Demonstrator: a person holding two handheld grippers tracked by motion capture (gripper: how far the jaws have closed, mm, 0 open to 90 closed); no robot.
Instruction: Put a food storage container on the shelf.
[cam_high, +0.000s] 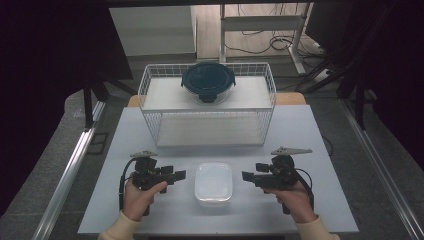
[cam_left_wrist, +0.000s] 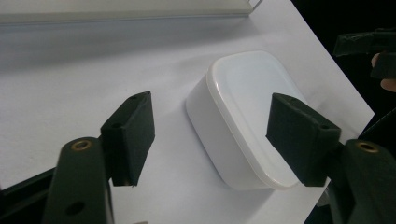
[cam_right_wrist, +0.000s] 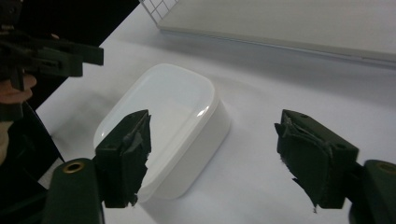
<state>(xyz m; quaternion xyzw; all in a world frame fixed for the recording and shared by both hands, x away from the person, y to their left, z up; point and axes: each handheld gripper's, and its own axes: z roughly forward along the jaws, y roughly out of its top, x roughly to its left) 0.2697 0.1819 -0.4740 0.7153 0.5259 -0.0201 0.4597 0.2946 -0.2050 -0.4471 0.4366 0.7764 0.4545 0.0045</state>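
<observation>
White box (cam_high: 213, 183) on counter (cam_high: 300, 145), not picked up yet. Left tool (cam_high: 179, 175) and right tool (cam_high: 246, 176) beside box, both wide, holding nothing.

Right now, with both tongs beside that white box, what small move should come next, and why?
Probably ease both tongs inward to the white box. The left tongs and right tongs stand open on either side of it, not touching, and it lies flat on the table.
</observation>
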